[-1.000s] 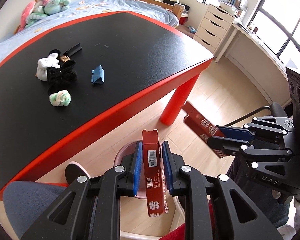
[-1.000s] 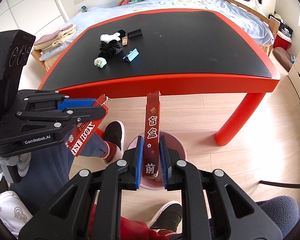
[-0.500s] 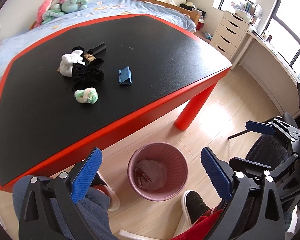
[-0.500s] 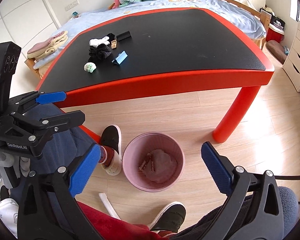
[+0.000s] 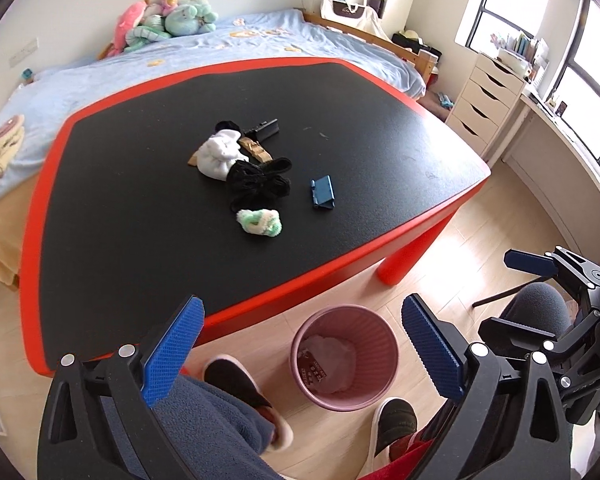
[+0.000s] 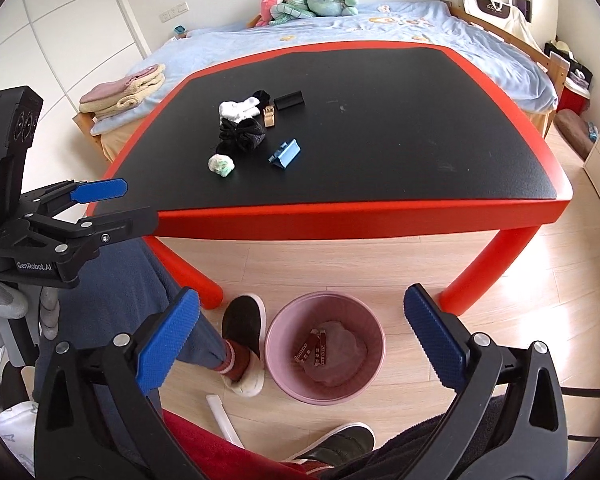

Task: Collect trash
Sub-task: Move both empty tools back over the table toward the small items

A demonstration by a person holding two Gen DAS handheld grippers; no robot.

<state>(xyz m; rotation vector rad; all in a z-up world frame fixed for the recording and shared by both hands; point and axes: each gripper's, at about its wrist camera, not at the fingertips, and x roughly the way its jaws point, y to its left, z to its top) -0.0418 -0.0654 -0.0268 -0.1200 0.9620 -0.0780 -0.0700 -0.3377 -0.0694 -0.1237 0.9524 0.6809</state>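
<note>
Both claws hang low over the floor in front of the bench [image 6: 364,216], each spread wide and holding nothing. The left claw [image 5: 300,350] has its blue pads on either side of the pink bin [image 5: 345,360] in its own view, and the right claw [image 6: 300,346] frames the same bin [image 6: 326,346] the same way, which fits a drop made from directly above, so whatever is let go falls straight in.

The trash now lies inside the bin: two red boxes [image 6: 314,346] with white lettering rest on crumpled paper [image 6: 340,352] at the bottom (only one red box shows in the left view). The bin stands on the wooden floor just in front of the bench's near edge, between the person's slippered feet, within easy reach of both hands.

On the bench top, toward the far left, sits a loose cluster: white socks [image 6: 238,110], a black bundle [image 6: 242,134], a green-and-white ball [image 6: 221,165], a blue folded stand [image 6: 286,154], a small wooden piece [image 6: 270,116] and a black block [image 6: 288,100]. None of these reads plainly as trash, so the collecting looks largely done.
</note>
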